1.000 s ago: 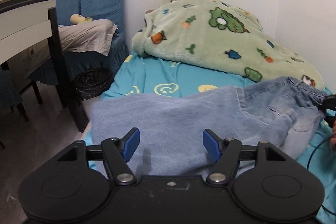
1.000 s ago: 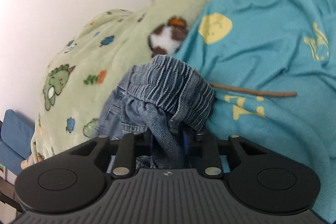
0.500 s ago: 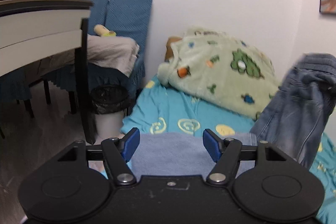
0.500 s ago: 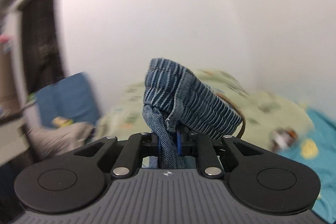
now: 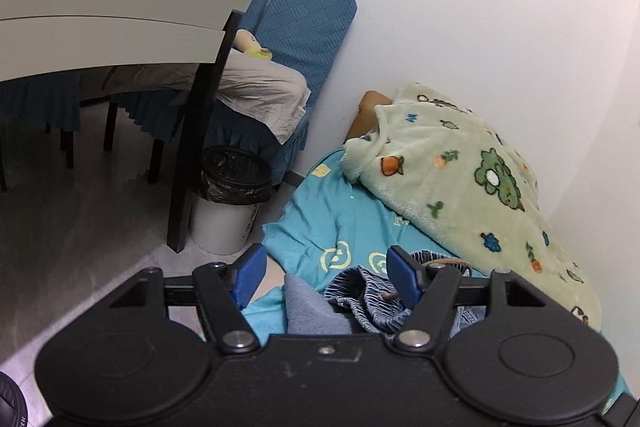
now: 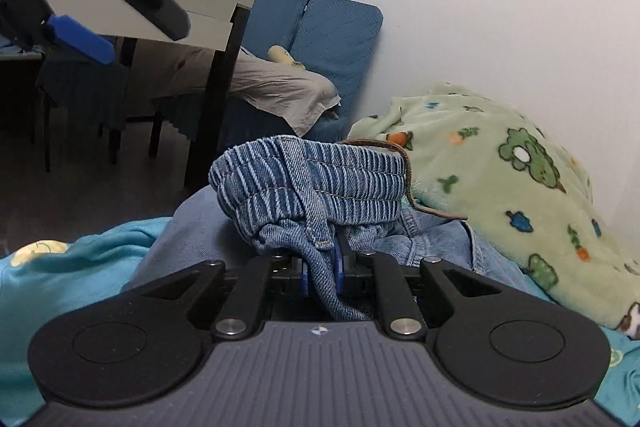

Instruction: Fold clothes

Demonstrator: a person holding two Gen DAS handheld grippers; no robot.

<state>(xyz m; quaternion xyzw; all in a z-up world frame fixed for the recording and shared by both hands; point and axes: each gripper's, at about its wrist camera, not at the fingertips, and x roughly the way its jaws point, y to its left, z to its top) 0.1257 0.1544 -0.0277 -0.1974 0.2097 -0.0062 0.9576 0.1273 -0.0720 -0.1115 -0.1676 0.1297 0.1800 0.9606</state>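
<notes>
Light blue jeans lie on the bed's teal sheet. My right gripper is shut on a fold of their ribbed elastic waistband, which stands bunched above the jaws with a brown drawstring trailing off it. The waistband now sits over the flat lighter denim. My left gripper is open and holds nothing; it hovers just above the jeans near the bed's left edge. In the right wrist view one blue pad of the left gripper shows at the upper left.
A green cartoon-print blanket is heaped against the white wall at the head of the bed. Left of the bed stand a white bin with a black liner, a dark table leg under a white tabletop, and blue-covered chairs.
My right gripper has swung the waistband up from the far right of the bed and across onto the jeans' other end. My left gripper has rolled and drawn back toward the bed's left edge, still open.
</notes>
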